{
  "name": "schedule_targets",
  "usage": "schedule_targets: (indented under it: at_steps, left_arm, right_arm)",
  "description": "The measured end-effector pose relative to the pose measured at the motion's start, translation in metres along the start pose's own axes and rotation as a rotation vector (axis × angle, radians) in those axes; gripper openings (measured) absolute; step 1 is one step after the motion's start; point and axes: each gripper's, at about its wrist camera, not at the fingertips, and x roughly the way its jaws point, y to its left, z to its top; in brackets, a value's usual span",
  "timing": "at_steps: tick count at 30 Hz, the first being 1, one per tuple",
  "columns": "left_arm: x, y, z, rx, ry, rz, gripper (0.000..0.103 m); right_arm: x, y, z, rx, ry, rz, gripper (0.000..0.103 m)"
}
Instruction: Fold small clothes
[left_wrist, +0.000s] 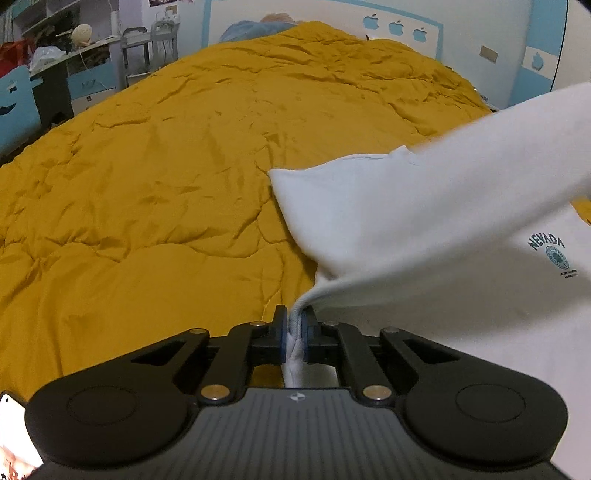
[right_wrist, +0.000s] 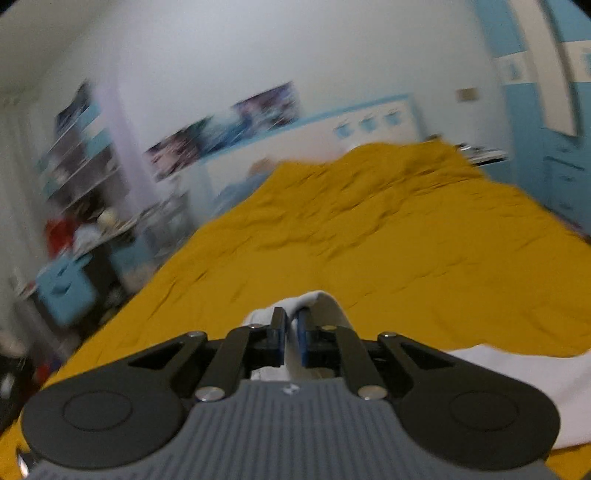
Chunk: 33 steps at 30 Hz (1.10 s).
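The left claw (left_wrist: 294, 325) is clamped on a bunched edge of the white shirt (left_wrist: 461, 295), low over the bed. From that pinch the shirt spreads away to the right, one flap rising toward the upper right. The right claw (right_wrist: 291, 328) is likewise closed on white cloth, above the yellow quilt (right_wrist: 369, 240).
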Motion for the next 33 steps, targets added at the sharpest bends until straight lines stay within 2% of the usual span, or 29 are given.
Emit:
schedule_targets:
  at_steps: [3, 8, 10, 13, 16, 18, 19, 22, 24, 27, 30, 33]
  left_arm:
    - [0.001, 0.0, 0.0, 0.0, 0.013, -0.003, 0.007]
    - [-0.001, -0.001, -0.001, -0.016, 0.051, -0.017, 0.007]
    - [-0.005, -0.004, -0.001, 0.004, 0.064, -0.026, 0.007]
    - [-0.009, -0.006, -0.002, 0.016, 0.088, -0.062, 0.008]
    - [-0.015, -0.004, 0.0, 0.016, 0.122, -0.122, 0.011]
    - [-0.019, 0.001, 0.004, 0.006, 0.127, -0.156, 0.018]
    - [-0.022, 0.005, 0.006, -0.005, 0.12, -0.175, 0.02]
    - [-0.026, 0.018, 0.017, -0.065, 0.079, -0.202, 0.031]
    - [-0.019, 0.03, 0.032, -0.137, 0.052, -0.206, 0.04]
    - [0.005, 0.053, 0.057, -0.283, 0.029, -0.256, 0.052]
    - [0.041, 0.072, 0.08, -0.422, 0.033, -0.319, 0.052]
    - [0.083, 0.08, 0.096, -0.541, 0.071, -0.368, 0.057]
  right_arm:
    - [-0.002, -0.025, -0.01, 0.035, 0.029, -0.087, 0.001]
    - [0.036, -0.066, -0.062, 0.023, 0.206, -0.275, 0.001]
    - [0.047, -0.085, -0.081, 0.051, 0.262, -0.305, 0.001]
    - [0.051, -0.096, -0.094, 0.065, 0.258, -0.341, 0.001]
    - [0.037, -0.09, -0.091, 0.026, 0.165, -0.338, 0.001]
    - [0.037, -0.088, -0.09, -0.029, 0.148, -0.368, 0.001]
    - [0.042, -0.087, -0.088, -0.034, 0.166, -0.373, 0.001]
    - [0.054, -0.101, -0.095, -0.004, 0.259, -0.361, 0.001]
    - [0.052, -0.105, -0.102, 0.0, 0.283, -0.368, 0.002]
    - [0.054, -0.11, -0.107, 0.019, 0.292, -0.356, 0.002]
    - [0.052, -0.11, -0.108, 0.002, 0.287, -0.342, 0.002]
    - [0.055, -0.114, -0.109, -0.006, 0.289, -0.327, 0.005]
